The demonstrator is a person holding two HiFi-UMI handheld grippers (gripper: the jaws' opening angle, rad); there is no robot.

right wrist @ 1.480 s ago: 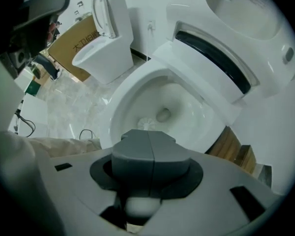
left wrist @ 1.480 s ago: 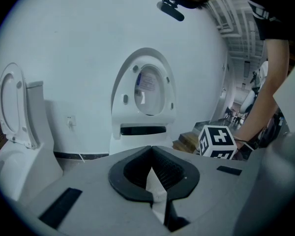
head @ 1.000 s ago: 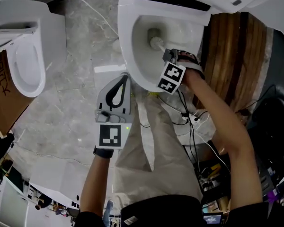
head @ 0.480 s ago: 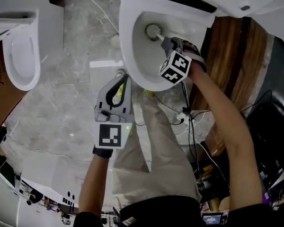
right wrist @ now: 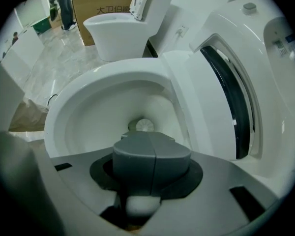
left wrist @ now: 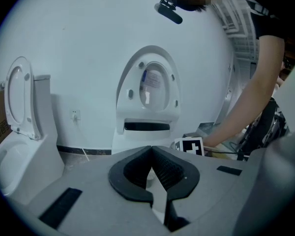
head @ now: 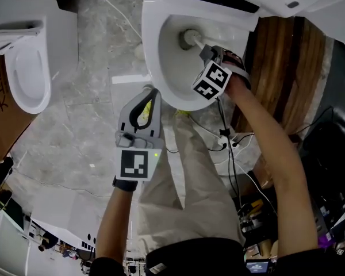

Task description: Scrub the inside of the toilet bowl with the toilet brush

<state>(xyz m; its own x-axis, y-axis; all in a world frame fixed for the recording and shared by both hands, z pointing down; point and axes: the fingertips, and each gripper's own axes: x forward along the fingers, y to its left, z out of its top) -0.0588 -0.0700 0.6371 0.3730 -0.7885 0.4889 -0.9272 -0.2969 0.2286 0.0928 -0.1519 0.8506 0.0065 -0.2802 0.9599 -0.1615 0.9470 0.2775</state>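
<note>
The white toilet bowl (head: 154,68) fills the top middle of the head view, its lid raised. Down near the drain sits the white head of the toilet brush (head: 190,38), and its handle runs back to my right gripper (head: 209,53), which is shut on it over the bowl's right rim. In the right gripper view the jaws (right wrist: 151,154) close around the white handle, with the brush head (right wrist: 144,125) showing beyond them at the bottom of the bowl (right wrist: 83,90). My left gripper (head: 151,92) hovers outside the bowl's front rim, shut and holding nothing; in the left gripper view its tips (left wrist: 150,150) meet.
A second white toilet (head: 29,68) stands to the left on the grey marble floor (head: 86,131), beside a cardboard box (right wrist: 96,4). A wooden panel (head: 282,68) lies right of the bowl. Cables (head: 227,137) trail along my right arm.
The right gripper and brush head shifted slightly toward the back of the bowl. The left gripper stays where it was.
</note>
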